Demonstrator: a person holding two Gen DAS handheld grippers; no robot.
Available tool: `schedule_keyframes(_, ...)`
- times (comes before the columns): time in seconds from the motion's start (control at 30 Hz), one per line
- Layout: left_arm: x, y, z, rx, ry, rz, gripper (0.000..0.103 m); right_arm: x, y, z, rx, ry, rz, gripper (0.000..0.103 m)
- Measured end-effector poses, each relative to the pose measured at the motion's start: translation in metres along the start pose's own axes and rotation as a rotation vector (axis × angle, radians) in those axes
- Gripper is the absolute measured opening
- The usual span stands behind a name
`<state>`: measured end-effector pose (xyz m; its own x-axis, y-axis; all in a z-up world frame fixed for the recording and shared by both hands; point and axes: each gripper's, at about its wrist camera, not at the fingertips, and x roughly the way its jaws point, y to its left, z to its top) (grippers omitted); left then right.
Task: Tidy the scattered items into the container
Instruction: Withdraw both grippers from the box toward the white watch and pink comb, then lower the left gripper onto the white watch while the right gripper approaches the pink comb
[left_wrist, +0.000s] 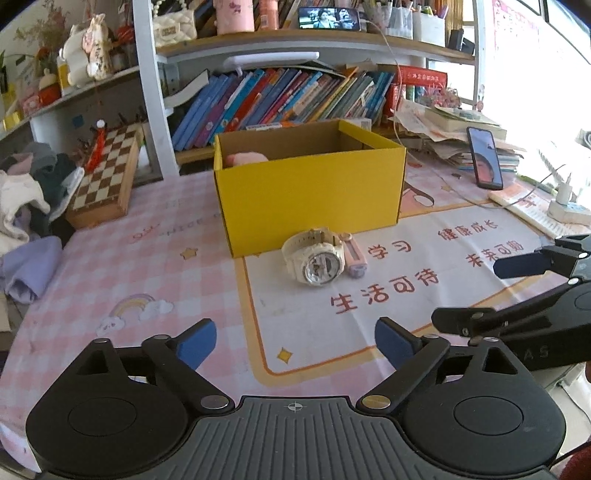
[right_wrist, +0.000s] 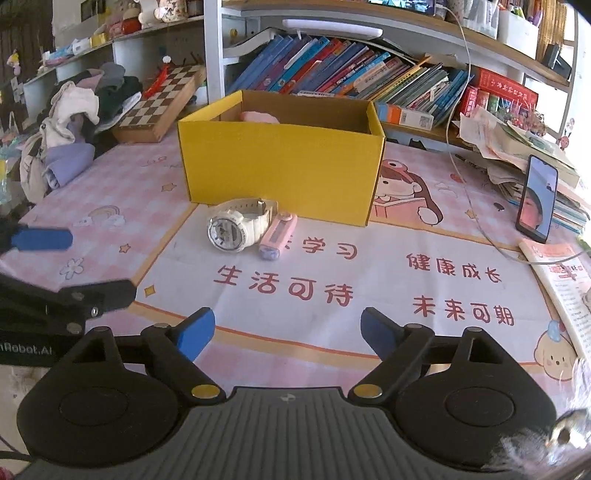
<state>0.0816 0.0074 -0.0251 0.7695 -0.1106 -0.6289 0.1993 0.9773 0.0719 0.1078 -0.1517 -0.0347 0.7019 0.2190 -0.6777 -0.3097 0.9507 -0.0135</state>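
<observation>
Above the mat, each hand-held gripper gapes empty.

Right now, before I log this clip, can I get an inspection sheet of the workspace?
Surface: pink checked table mat with printed characters.
Job's things: white wristwatch and pink utility knife lie touching in front of the yellow cardboard box; something pink already inside.
Clutter: chessboard, clothes pile, propped phone.
Grippers: left gripper and right gripper both open, empty.
Cables: white charging cable across the mat.
Surroundings: bookshelf with leaning books.
</observation>
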Motion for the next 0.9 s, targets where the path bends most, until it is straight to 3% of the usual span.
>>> schedule_keyframes(0.9,0.024,0.006,0.009,-0.038,0.034,-0.03,0.097,0.032,-0.009,0.017,-0.003,0.055,0.027,0.086)
